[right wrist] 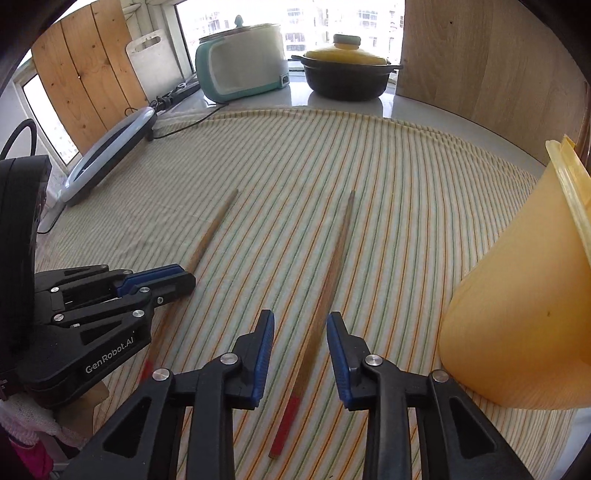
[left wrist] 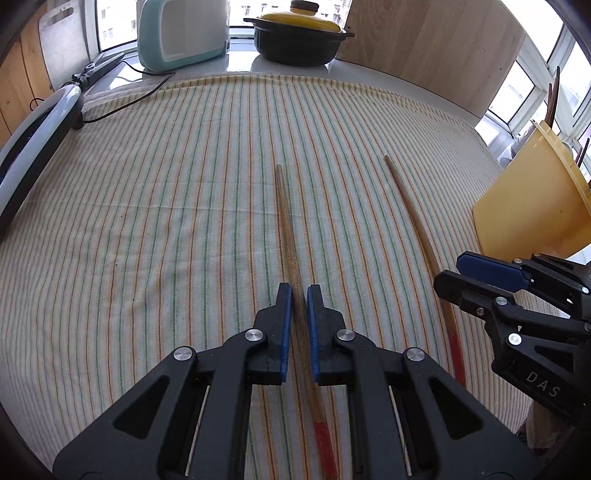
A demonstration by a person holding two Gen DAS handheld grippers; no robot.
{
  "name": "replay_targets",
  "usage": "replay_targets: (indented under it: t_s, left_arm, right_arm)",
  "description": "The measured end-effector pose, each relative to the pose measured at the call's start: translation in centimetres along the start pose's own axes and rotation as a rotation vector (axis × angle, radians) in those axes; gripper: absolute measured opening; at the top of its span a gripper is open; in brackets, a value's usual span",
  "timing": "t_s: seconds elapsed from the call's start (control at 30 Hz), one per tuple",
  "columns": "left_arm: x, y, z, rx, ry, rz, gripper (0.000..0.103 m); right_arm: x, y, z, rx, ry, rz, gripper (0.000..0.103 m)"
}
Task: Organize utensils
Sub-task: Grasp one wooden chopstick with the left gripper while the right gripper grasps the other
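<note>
A: What is cut off or hard to read in your two wrist views?

B: Your left gripper (left wrist: 299, 291) hides the middle of the first chopstick (left wrist: 286, 221), and its red end runs out past the bottom of the left view. The yellow tub (right wrist: 517, 295) at the striped cloth's (right wrist: 388, 177) right edge is cropped in both views. Dark sticks rise above its rim in the left view; what they are is too small to tell.

A: Any other containers?

B: A black pot with a yellow lid (left wrist: 299, 37) and a teal appliance (left wrist: 181, 33) stand on the counter beyond the cloth's far edge. Both are closed, so their contents are unseen.

A: Where do the chopsticks lie against your claws?

B: Your left gripper is clamped nearly closed on the first chopstick, near the cloth's middle, pads pressing its sides. The second chopstick (right wrist: 332, 266) lies flat on the cloth between the first one and the tub. Your right gripper (right wrist: 301, 321) stands over it, jaws narrowed but still apart, the stick running between them with a gap on each side.
</note>
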State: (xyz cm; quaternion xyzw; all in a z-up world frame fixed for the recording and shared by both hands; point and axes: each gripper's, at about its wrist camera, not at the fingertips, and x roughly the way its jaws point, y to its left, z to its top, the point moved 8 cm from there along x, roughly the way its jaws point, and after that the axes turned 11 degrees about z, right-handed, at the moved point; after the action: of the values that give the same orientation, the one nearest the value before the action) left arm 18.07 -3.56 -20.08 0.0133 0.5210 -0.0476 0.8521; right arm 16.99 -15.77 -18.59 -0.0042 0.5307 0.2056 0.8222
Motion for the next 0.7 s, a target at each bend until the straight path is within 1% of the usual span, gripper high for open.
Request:
replay_targets:
  t_s: [0.07,0.17,0.33,0.43,0.5,0.57,0.7]
  left_arm:
    - [0.1,0.1,0.1,0.004,0.017,-0.013,0.008]
    - [0.3,0.4,0.7,0.012,0.031,0.004,0.008]
    - [1.2,0.3,1.9,0.05,0.053,0.025,0.008]
    - [1.5,0.1,2.4,0.073,0.059,0.038,0.008]
    - [1.7,0.0,2.7,0.086,0.056,0.034,0.008]
    - [1.9,0.2,2.9,0.063,0.059,0.013,0.006]
    - [1.8,0.9,3.1,0.004,0.065,-0.03,0.005]
  right_arm:
    - [0.7,-0.3,0.6,0.0,0.015,-0.032,0.028]
    - [1.7,-0.7,1.4,0.001,0.046,-0.052,0.028]
    - [2.8,-2.1,1.9,0.07,0.085,-0.042,0.027]
    - [3.3,-2.7,2.2,0.099,0.1,-0.034,0.022]
    - [3.4,-2.8,2.3,0.106,0.108,-0.031,0.013]
    - [3.5,-2.8,2.4,0.123,0.114,-0.008,0.006]
    - [3.5,-2.3,2.4,0.12,0.114,0.019,0.005]
